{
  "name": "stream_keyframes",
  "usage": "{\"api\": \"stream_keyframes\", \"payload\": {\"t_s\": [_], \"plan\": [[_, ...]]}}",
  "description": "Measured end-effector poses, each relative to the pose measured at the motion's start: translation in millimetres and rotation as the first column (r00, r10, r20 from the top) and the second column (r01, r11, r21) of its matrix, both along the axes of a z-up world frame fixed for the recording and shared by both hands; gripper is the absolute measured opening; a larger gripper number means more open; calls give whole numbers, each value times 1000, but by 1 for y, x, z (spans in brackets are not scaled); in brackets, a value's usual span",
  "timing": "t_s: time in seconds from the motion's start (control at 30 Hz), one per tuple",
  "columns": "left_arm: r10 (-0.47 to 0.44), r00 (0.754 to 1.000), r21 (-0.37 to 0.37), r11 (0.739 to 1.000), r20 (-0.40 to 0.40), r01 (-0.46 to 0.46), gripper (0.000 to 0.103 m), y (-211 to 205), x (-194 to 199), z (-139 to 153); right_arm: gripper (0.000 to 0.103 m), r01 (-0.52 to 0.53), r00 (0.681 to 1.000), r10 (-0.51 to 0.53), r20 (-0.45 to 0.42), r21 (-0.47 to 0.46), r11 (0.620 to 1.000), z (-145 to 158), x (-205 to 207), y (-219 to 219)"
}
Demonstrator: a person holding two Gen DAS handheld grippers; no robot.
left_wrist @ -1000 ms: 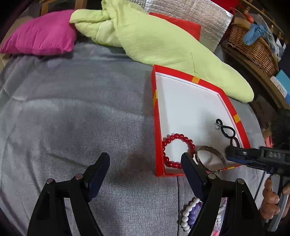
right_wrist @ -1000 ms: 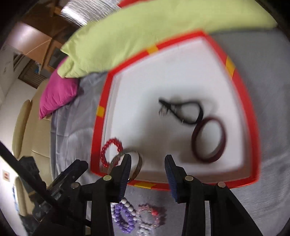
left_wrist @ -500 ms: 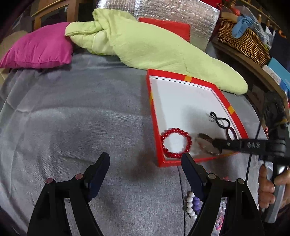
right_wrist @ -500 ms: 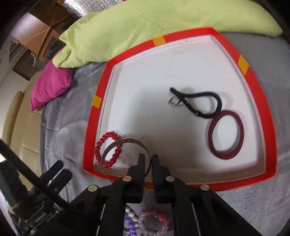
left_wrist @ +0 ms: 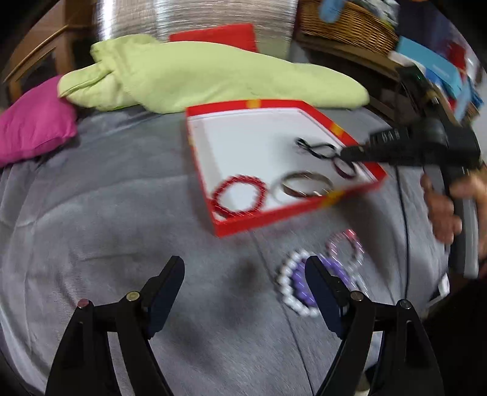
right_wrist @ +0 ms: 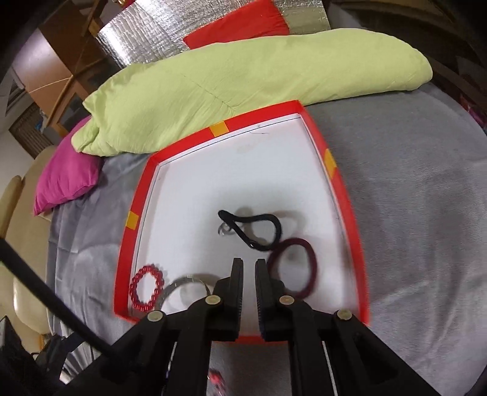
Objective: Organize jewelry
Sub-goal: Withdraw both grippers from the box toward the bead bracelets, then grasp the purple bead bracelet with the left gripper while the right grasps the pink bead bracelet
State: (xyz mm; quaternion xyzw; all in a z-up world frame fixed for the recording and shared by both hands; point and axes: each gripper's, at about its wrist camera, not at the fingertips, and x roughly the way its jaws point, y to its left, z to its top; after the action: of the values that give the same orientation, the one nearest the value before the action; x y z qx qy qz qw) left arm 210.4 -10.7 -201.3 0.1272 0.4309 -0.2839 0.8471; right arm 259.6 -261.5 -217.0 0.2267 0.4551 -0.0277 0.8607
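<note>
A red tray (left_wrist: pixel 274 213) with a white floor lies on grey cloth. In it are a red bead bracelet (left_wrist: pixel 237 178), a silver bangle (left_wrist: pixel 289 182), a dark maroon bangle (right_wrist: pixel 310 262) and a black cord (right_wrist: pixel 268 217). My right gripper (right_wrist: pixel 249 265) hovers over the tray's near half. Its jaws are opening, with only a narrow slit and nothing between them. The silver bangle (right_wrist: pixel 182 280) lies free to its left. My left gripper (left_wrist: pixel 243 265) stands wide open and empty over the cloth. A white and purple bead bracelet (left_wrist: pixel 286 280) and a pink one (left_wrist: pixel 350 240) lie beside its right finger.
A light green quilt (left_wrist: pixel 213 79) lies behind the tray, with a pink cushion (left_wrist: pixel 33 131) to its left. A wicker basket (left_wrist: pixel 344 24) and silver foil sheet (left_wrist: pixel 194 15) stand further back. A person's hand (left_wrist: pixel 444 207) grips the right tool's handle.
The right gripper shut on the silver bangle, set it in the tray by the red bracelet and let go, then rose. The left gripper rolled and drew back, so the bead bracelets show.
</note>
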Motion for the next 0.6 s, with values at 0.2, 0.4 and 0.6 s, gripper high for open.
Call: {"api": "stream_keyframes", "payload": {"t_s": [0.2, 0.4, 0.6], "plan": [[-169, 986, 4, 986, 9, 169, 82, -23, -38, -7, 37, -57, 998, 56, 32, 25, 998, 14, -37, -6], [-215, 977, 24, 976, -17, 215, 82, -43, -50, -19, 44, -142, 988, 143, 49, -24, 990, 19, -66, 12], [-181, 983, 48, 982, -45, 183, 81, -49, -40, -33, 44, -200, 980, 200, -6, 10, 980, 4, -74, 32]]}}
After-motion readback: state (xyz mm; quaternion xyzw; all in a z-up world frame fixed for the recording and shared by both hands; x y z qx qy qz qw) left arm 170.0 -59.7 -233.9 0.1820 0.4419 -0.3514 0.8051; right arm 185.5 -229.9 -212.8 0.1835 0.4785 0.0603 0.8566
